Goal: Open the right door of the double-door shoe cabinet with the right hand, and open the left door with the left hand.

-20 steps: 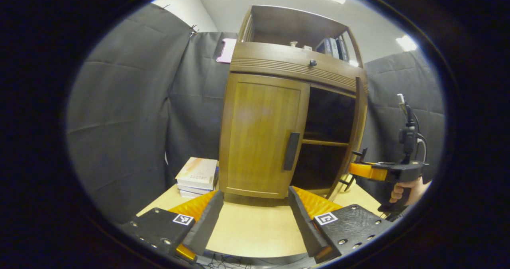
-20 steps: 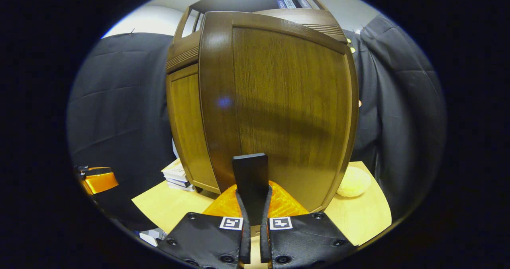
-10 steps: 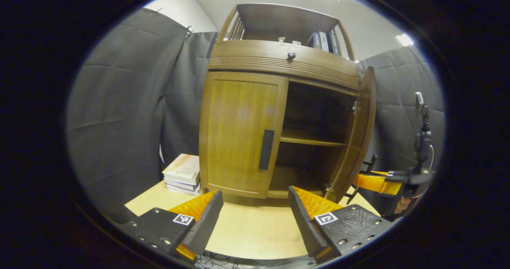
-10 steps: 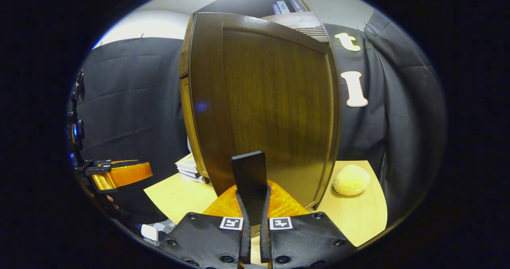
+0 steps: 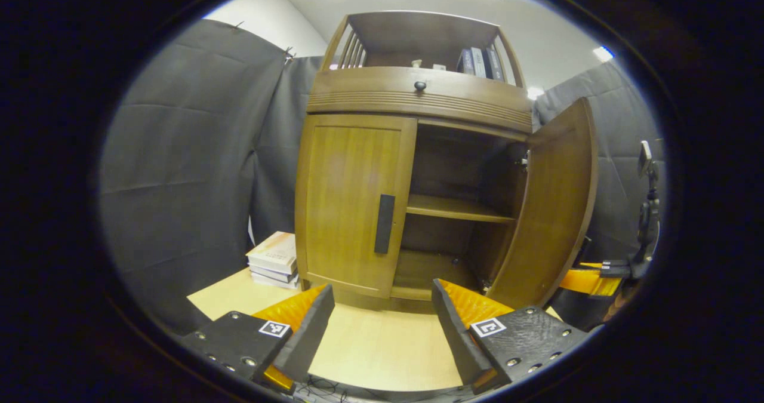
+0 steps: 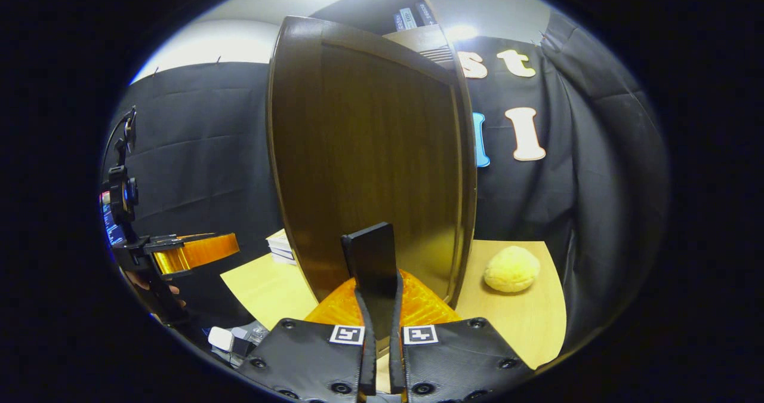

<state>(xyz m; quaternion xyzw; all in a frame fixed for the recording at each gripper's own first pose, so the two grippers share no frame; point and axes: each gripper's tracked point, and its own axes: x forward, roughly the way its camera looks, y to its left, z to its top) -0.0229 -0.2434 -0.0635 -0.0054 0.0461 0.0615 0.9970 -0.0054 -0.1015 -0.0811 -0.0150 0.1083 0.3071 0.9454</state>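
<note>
Brown grained wood forms the shoe cabinet (image 5: 418, 101), whose two doors flank a shelf. The right door (image 5: 552, 203) is swung open, its black handle (image 6: 373, 260) pinched between the nearly closed jaws of the right gripper (image 6: 379, 331). The left door (image 5: 352, 197) is seen closed ahead of the left gripper (image 5: 382, 325), whose jaws are spread wide and empty. Square printed markers are carried on the fingers; no writing can be read. Stacked books (image 5: 274, 260) lie left of them.

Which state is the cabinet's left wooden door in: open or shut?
Shut: the left wooden door sits flush in its frame, beside the dark open compartment.
</note>
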